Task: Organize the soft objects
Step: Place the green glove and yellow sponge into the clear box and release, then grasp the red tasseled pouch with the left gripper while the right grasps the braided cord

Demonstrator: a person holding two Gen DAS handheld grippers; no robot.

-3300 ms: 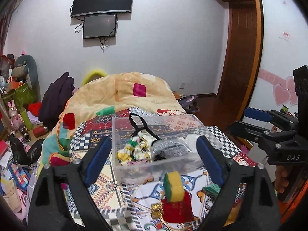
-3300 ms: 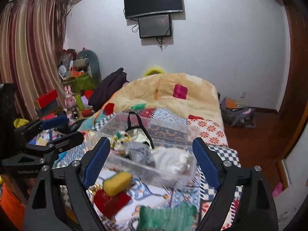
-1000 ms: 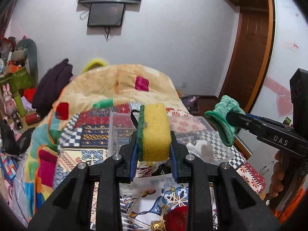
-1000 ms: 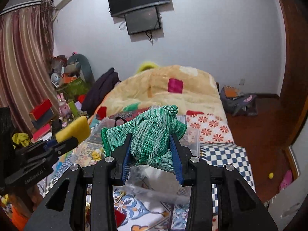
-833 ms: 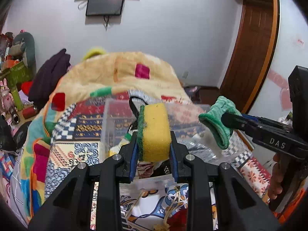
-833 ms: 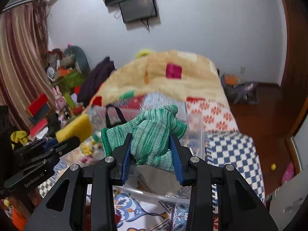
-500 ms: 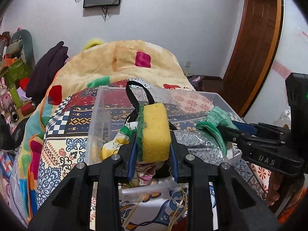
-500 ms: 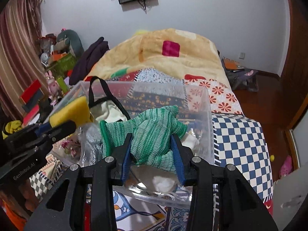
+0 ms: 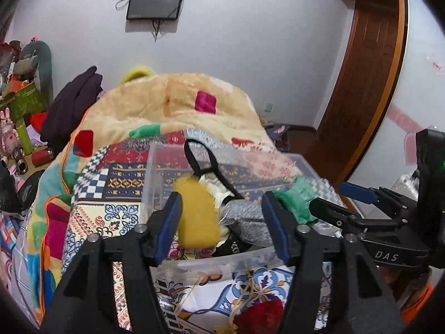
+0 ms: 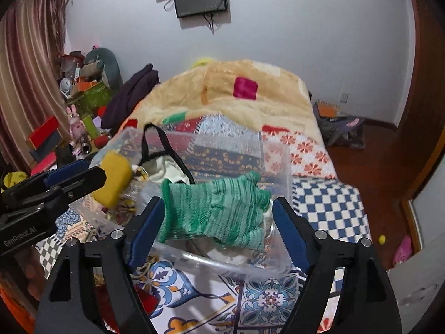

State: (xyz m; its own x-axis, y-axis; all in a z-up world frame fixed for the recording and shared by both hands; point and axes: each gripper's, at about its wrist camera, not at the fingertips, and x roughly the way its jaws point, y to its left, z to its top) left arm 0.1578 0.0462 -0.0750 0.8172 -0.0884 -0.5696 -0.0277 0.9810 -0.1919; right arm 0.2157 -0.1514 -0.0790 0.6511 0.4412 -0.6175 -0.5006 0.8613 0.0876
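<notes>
While both grippers, left [image 9: 222, 220] and right [image 10: 215, 228], gape released over the clear plastic bin [image 10: 281, 167], a spongy yellow block [image 9: 197, 217] and ribbed green knit [image 10: 214, 213] sit inside

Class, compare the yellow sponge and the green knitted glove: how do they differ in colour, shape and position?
The sponge is a plain yellow, rounded block; the glove is green, striped knit, floppy and spread wide. The sponge sits toward the left side of the clear bin, between the left gripper jaws; the glove is toward its right side, between the right gripper jaws. Both look blurred, with open jaws on either side.
</notes>
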